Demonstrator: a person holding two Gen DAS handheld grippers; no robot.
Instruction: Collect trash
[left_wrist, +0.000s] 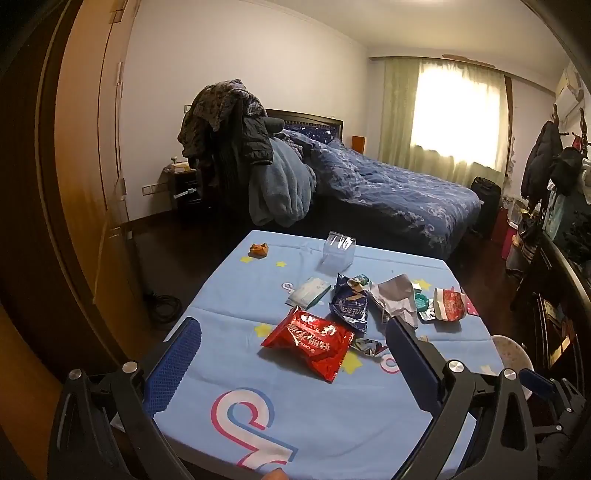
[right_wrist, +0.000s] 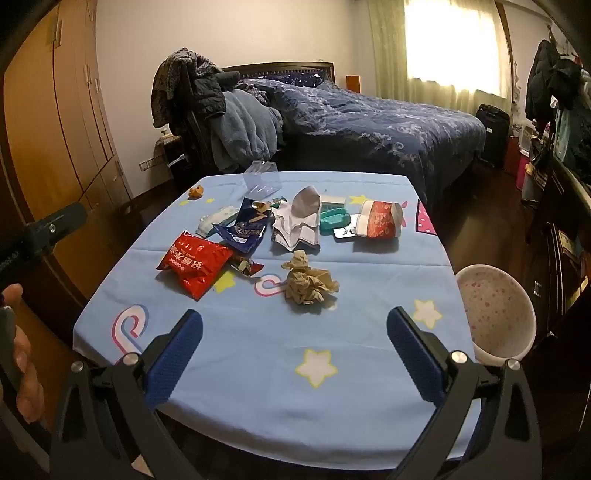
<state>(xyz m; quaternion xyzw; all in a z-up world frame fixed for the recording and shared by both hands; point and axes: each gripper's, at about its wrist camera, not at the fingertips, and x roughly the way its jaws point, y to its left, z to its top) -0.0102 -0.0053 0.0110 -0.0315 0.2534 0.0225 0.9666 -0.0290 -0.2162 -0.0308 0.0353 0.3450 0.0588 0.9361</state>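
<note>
Trash lies on a table with a light blue cloth (left_wrist: 314, 417) (right_wrist: 258, 350). A red snack bag (left_wrist: 308, 341) (right_wrist: 195, 264), a dark blue wrapper (left_wrist: 351, 304) (right_wrist: 245, 225), a crumpled white wrapper (left_wrist: 395, 299) (right_wrist: 299, 221), a red paper cup on its side (left_wrist: 448, 304) (right_wrist: 380, 219) and a crumpled tan paper ball (right_wrist: 308, 282) are scattered there. My left gripper (left_wrist: 293, 332) is open above the near table edge, the red bag between its fingers. My right gripper (right_wrist: 295, 325) is open, just short of the tan paper.
A clear plastic box (left_wrist: 338, 251) (right_wrist: 262, 179), an orange scrap (left_wrist: 258, 250) (right_wrist: 195, 192), a tissue pack (left_wrist: 308, 292), and a teal tray (right_wrist: 334, 218) also lie on the table. A white speckled bin (right_wrist: 495, 314) stands at the table's right. A bed (right_wrist: 369, 114) lies behind.
</note>
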